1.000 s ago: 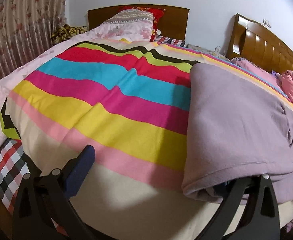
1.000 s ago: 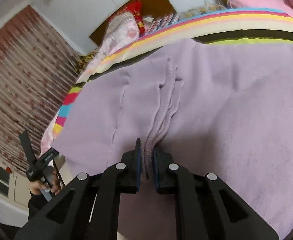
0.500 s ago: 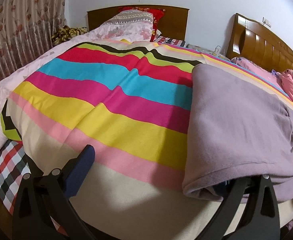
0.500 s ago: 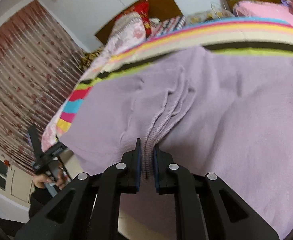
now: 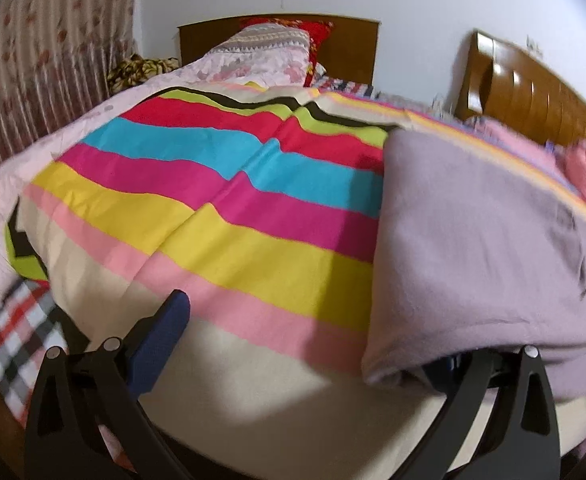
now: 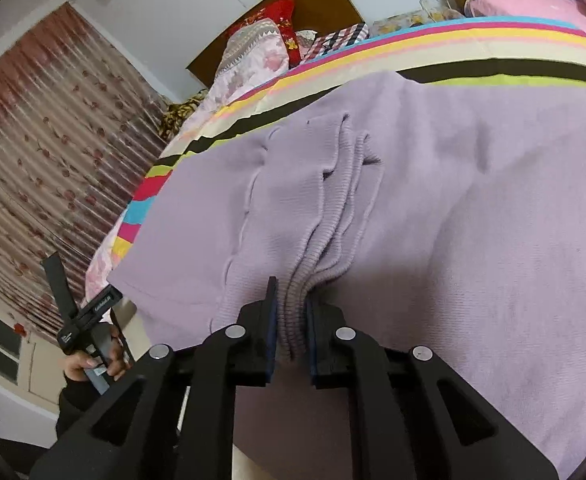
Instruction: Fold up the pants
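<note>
Left wrist view is motion-blurred. The left tongs (image 5: 313,344) are seen spread wide; only the blue pad (image 5: 159,346) of the left finger is visible, while the right finger's tip is hidden under the edge of the lilac pants (image 5: 473,248). Whether any fabric is actually pinched there cannot be told. The pants are draped over the right part of the bed, on the striped quilt (image 5: 221,200). A checked cloth (image 5: 9,340) is cut off at the lower left. A floral curtain (image 5: 33,72) is seen at far left, a wooden headboard (image 5: 353,44) with pillows (image 5: 265,52) at the back, a second headboard (image 5: 533,92) at right, partly cut by the frame edge.

In the right wrist view, the other gripper (image 6: 85,316) is seen at lower left, held in a hand (image 6: 93,364), its fingers not clearly made out. The right tongs (image 6: 291,328) are clamped on the bunched ribbed waistband (image 6: 325,248) of the pants (image 6: 473,220), several folds gathered between the pads. The pants cover most of the quilt (image 6: 473,50); their right end is cut off. White wall and curtain (image 6: 45,152) fill the background.
</note>
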Available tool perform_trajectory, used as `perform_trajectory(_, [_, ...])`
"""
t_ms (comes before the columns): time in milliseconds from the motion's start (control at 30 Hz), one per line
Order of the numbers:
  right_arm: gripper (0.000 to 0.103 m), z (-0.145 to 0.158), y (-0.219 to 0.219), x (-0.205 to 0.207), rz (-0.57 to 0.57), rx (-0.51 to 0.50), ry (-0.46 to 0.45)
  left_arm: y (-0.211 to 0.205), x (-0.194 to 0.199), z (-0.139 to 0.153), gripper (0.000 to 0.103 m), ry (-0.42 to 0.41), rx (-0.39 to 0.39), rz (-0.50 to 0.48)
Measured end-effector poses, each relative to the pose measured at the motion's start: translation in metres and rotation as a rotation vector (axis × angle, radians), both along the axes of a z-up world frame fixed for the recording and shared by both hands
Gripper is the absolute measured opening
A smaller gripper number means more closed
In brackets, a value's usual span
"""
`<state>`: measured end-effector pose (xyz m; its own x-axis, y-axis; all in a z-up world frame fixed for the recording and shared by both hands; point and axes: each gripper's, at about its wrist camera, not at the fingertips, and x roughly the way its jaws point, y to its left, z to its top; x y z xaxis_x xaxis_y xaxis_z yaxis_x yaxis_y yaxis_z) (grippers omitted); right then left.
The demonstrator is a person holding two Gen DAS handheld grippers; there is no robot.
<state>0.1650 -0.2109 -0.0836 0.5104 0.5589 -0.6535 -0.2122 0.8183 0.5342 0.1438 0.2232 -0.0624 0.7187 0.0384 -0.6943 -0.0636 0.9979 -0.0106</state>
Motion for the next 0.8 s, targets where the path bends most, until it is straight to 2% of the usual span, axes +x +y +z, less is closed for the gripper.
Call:
perform_trajectory(33, [0.015,0.001,0.001,-0.002,0.009,-0.014,-0.007,-0.001,-0.004,0.002,0.102,-0.002,0.02,-0.013])
perform_trajectory(100, [0.031,0.007,0.003,-0.006,0.015,-0.052,-0.018,-0.005,-0.017,0.009,0.102,-0.004,0.088,-0.051])
perform_trajectory(200, [0.046,0.02,-0.003,-0.019,-0.023,-0.141,-0.082,-0.012,-0.041,0.02,0.102,-0.032,0.276,-0.095])
perform_trajectory(267, [0.047,0.028,-0.011,-0.025,-0.059,-0.178,-0.121,-0.013,-0.053,0.029,0.102,-0.064,0.391,-0.07])
perform_trajectory(300, [0.047,0.032,-0.012,-0.026,-0.067,-0.187,-0.135,-0.013,-0.058,0.043,0.102,-0.107,0.411,-0.057])
perform_trajectory(367, [0.047,0.039,-0.01,-0.02,-0.058,-0.213,-0.162,-0.015,-0.058,0.07,0.102,-0.173,0.355,-0.062])
perform_trajectory(400, [0.047,0.043,-0.005,-0.015,-0.054,-0.231,-0.173,-0.021,-0.054,0.09,0.102,-0.228,0.287,-0.077])
perform_trajectory(467, [0.047,0.05,0.008,0.0,-0.028,-0.266,-0.204,-0.037,-0.039,0.115,0.102,-0.276,0.178,-0.136])
perform_trajectory(500, [0.047,0.053,0.017,0.01,-0.006,-0.285,-0.216,-0.057,-0.018,0.125,0.102,-0.251,0.112,-0.223])
perform_trajectory(567, [0.047,0.057,0.036,0.027,0.037,-0.337,-0.224,-0.087,0.01,0.125,0.102,-0.196,0.077,-0.334])
perform_trajectory(633, [0.047,0.057,0.05,0.037,0.075,-0.362,-0.244,-0.121,0.045,0.113,0.102,-0.151,0.122,-0.39])
perform_trajectory(700, [0.059,0.051,0.058,0.052,0.111,-0.376,-0.235,-0.143,0.079,0.09,0.102,-0.078,0.168,-0.422])
perform_trajectory(767, [0.067,0.038,0.057,0.065,0.105,-0.41,-0.211,-0.146,0.104,0.063,0.102,-0.012,0.221,-0.392])
perform_trajectory(800, [0.068,0.029,0.052,0.07,0.104,-0.399,-0.172,-0.141,0.115,0.046,0.102,0.038,0.236,-0.365])
